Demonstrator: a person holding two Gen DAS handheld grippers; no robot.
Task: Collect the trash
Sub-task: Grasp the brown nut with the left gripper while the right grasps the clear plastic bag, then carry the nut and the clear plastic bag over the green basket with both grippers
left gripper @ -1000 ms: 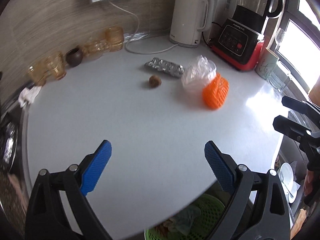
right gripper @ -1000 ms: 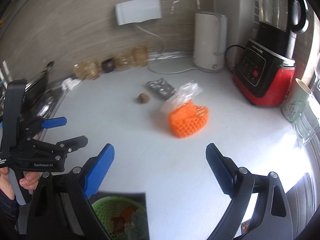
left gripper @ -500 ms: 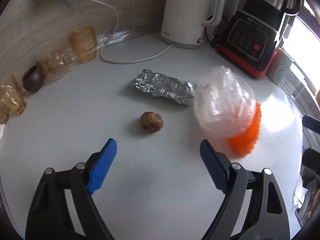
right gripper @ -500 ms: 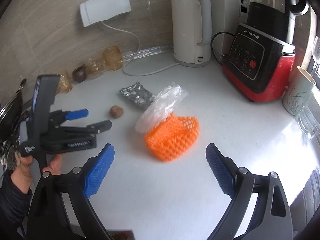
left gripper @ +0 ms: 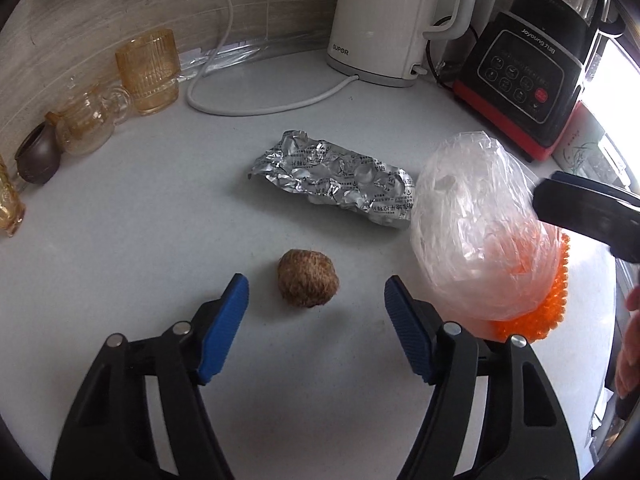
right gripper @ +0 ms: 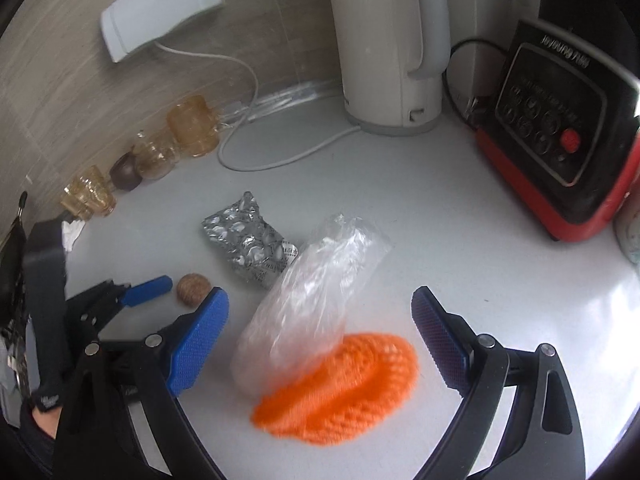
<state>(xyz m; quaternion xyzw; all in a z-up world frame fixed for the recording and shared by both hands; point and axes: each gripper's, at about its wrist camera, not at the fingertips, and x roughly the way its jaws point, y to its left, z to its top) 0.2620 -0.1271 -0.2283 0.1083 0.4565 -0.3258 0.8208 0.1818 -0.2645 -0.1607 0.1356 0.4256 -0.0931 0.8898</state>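
Four pieces of trash lie on the white counter (left gripper: 120, 240), none collected yet.

1. Brown pit or nut (left gripper: 308, 283): rough, round, loose on the counter, near the front. Left gripper (left gripper: 316, 292) straddles it, blue pads apart and closing, not touching it. Risk: a hard round thing may roll or squirt forward out of the pads if they meet it off-centre or above its widest part.
2. Foil blister pack (left gripper: 332, 178): crumpled, flat, behind the pit and apart from it, one end just beside the bag. Risk: lies low, so pads could scrape over it without catching an edge.
3. Clear plastic bag (right gripper: 308, 300): puffed, leaning on the orange net. Risk: thin film may slip from a grip or drag the net along.
4. Orange foam net (right gripper: 340, 384): soft mesh sleeve between the pads of the right gripper (right gripper: 320, 328), which stand wide apart, touching nothing. Risk: the two grippers work close together; the left one's finger nearly meets the right one's pad in the right wrist view, so a knock could send the pit away.

Writing legible:
- White kettle (left gripper: 384, 20): "SUPOR" on the base.
- Black and red blender (left gripper: 528, 76): "Joyoung" with Chinese characters beside it; button labels too small to read.
- Blister pack: small printed Chinese text, not readable.
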